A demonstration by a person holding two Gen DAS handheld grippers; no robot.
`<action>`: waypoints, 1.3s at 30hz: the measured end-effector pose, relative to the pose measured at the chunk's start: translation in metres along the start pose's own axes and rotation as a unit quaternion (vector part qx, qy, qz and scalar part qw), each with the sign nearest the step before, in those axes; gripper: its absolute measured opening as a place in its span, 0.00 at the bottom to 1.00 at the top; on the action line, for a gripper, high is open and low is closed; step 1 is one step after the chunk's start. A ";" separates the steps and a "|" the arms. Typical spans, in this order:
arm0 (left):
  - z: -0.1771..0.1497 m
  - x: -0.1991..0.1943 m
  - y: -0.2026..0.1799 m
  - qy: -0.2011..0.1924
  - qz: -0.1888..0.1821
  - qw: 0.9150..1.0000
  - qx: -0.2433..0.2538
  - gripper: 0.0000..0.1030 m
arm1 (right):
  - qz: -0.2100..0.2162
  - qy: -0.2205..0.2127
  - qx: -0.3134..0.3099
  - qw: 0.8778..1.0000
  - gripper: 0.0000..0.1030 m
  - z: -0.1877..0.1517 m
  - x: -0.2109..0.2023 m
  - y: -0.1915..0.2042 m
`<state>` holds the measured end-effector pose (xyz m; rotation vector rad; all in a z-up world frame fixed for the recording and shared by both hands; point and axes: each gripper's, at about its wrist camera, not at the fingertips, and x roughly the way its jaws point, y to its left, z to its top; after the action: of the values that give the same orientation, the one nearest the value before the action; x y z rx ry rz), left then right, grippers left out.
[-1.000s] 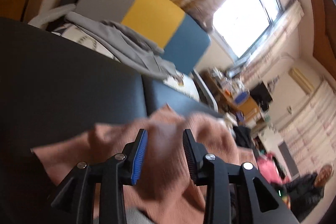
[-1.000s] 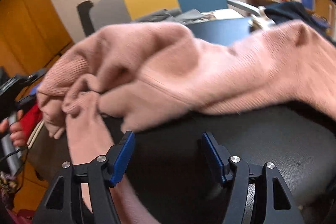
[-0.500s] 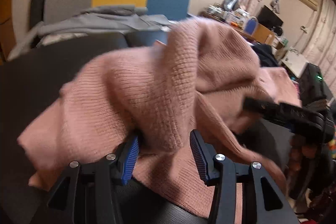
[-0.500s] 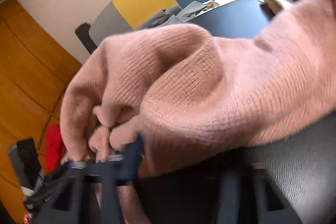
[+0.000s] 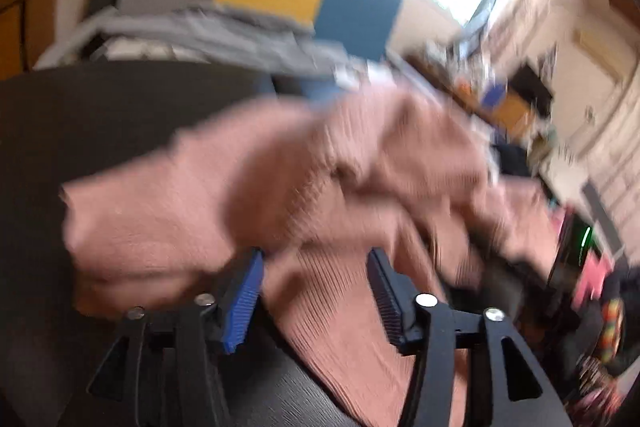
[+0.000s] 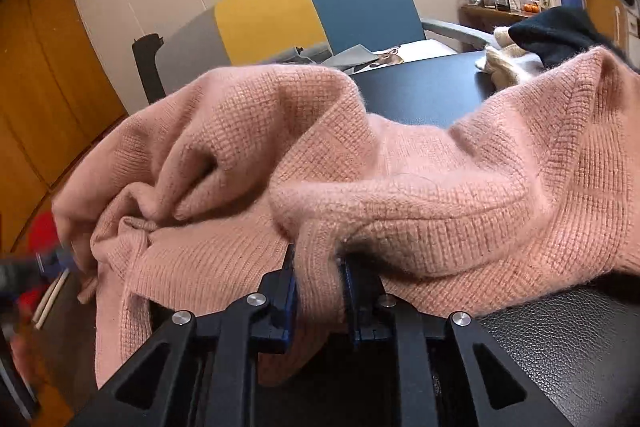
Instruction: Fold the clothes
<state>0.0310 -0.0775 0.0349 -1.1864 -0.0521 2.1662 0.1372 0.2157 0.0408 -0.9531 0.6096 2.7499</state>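
Nearest in the right wrist view, a thick fold of the pink sweater [image 6: 400, 187] is pinched between the blue pads of the right gripper [image 6: 318, 291]; its jaws have just been closing, and the knit is squeezed tight between them. In the blurred left wrist view, the left gripper [image 5: 316, 291] is seen with its jaws spread, having just been opening; ribbed knit lies between the pads but is not pressed by them.

The sweater is bunched in a rumpled heap on the dark leather surface [image 6: 560, 339], with its left part draped toward the surface's near left edge. Farther off, a cream garment [image 6: 504, 63] under a black one [image 6: 560, 31] is seen at the far right, and grey clothes [image 5: 224, 31] are piled before a grey, yellow and blue chair [image 6: 312, 7].

Several layers may have been caught in the right pinch, so a twisted fold could be dragged up. With the left side released, the hanging part may be pulled off the edge by its own weight.
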 end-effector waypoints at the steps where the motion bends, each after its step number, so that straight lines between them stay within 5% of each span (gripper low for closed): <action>1: -0.005 0.008 -0.007 0.011 0.004 1.000 0.008 0.59 | 0.003 -0.001 0.002 1.000 0.21 0.000 -0.001 -0.001; 8: -0.010 0.041 -0.052 0.035 0.057 0.995 0.073 0.90 | 0.041 -0.016 0.040 0.998 0.21 -0.002 -0.006 -0.014; 12: -0.016 0.058 -0.073 0.015 0.098 0.986 0.130 0.94 | 0.038 -0.019 0.037 0.998 0.21 -0.005 -0.007 -0.009; 13: -0.017 0.059 -0.075 0.006 0.096 0.987 0.130 0.92 | 0.038 -0.020 0.037 0.998 0.21 -0.005 -0.007 -0.008; 15: -0.016 0.057 -0.076 -0.001 0.084 0.988 0.131 0.71 | 0.037 -0.021 0.038 0.998 0.21 -0.007 -0.010 -0.006; 16: -0.014 0.055 -0.076 -0.001 0.075 0.988 0.132 0.37 | 0.038 -0.021 0.038 0.998 0.21 -0.006 -0.010 -0.006; 17: -0.012 0.053 -0.074 0.003 0.065 0.990 0.129 0.23 | 0.039 -0.022 0.038 0.998 0.22 -0.006 -0.010 -0.006; 21: -0.001 0.036 -0.056 0.016 0.029 0.996 0.079 0.21 | 0.042 -0.022 0.041 0.998 0.22 -0.005 -0.009 -0.006; 26: 0.028 -0.035 -0.019 -0.078 -0.014 0.997 0.011 0.21 | 0.039 -0.026 0.044 0.998 0.22 -0.004 0.001 0.003; 32: 0.055 -0.124 0.061 -0.172 0.032 0.984 -0.041 0.21 | 0.037 -0.025 0.042 0.998 0.22 -0.004 0.001 0.002; 36: 0.040 -0.130 0.131 -0.127 0.097 0.984 -0.076 0.24 | 0.035 -0.025 0.041 0.998 0.22 -0.004 0.000 0.004; 39: 0.015 -0.109 0.164 -0.069 0.111 0.984 -0.125 0.25 | 0.035 -0.024 0.041 0.998 0.22 -0.004 0.000 0.004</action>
<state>-0.0267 -0.2632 0.0694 -1.2241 -0.2716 2.4936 0.1382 0.2101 0.0393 -0.8598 0.7543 2.7749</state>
